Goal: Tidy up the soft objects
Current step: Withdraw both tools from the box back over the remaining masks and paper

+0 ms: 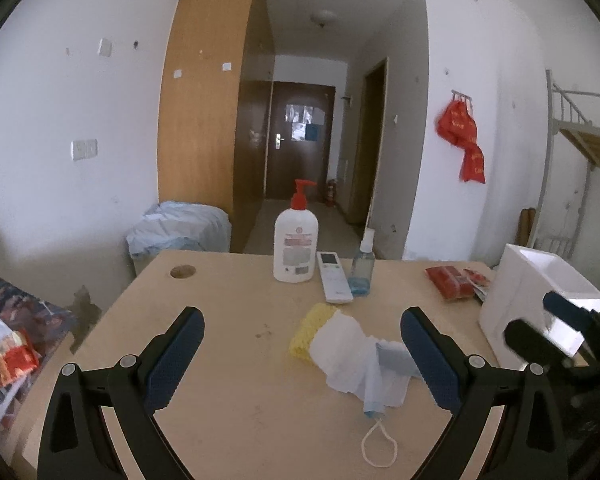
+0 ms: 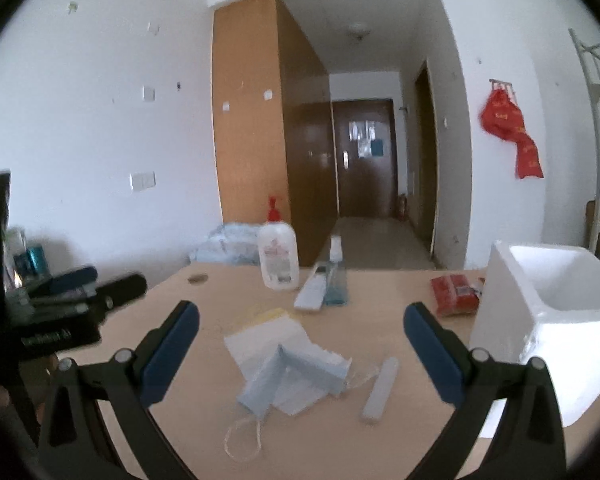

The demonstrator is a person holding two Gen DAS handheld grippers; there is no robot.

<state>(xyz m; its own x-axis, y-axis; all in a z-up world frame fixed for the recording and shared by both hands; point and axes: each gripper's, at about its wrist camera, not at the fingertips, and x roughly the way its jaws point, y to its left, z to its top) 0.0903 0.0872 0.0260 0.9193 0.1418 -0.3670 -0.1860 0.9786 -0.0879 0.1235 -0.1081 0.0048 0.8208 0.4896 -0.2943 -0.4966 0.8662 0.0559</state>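
A pile of soft things lies mid-table: a yellow knitted cloth [image 1: 310, 330], a white tissue sheet [image 1: 346, 354] and a light blue face mask [image 1: 380, 394] with a white ear loop [image 1: 379, 446]. The pile also shows in the right wrist view, with the mask [image 2: 288, 376], the tissue [image 2: 268, 340] and a bit of yellow cloth [image 2: 274, 314]. My left gripper [image 1: 302, 350] is open, hovering just left of the pile. My right gripper [image 2: 302, 346] is open above the pile. Each gripper shows in the other's view, the right one [image 1: 548, 320] and the left one [image 2: 100, 280].
A white foam box [image 2: 548, 320] stands at the table's right. A red packet [image 2: 454, 294] lies beside it. A lotion pump bottle [image 1: 296, 246], a white remote [image 1: 334, 282] and a blue spray bottle [image 1: 362, 270] stand at the back. A small white stick [image 2: 380, 390] lies near the mask.
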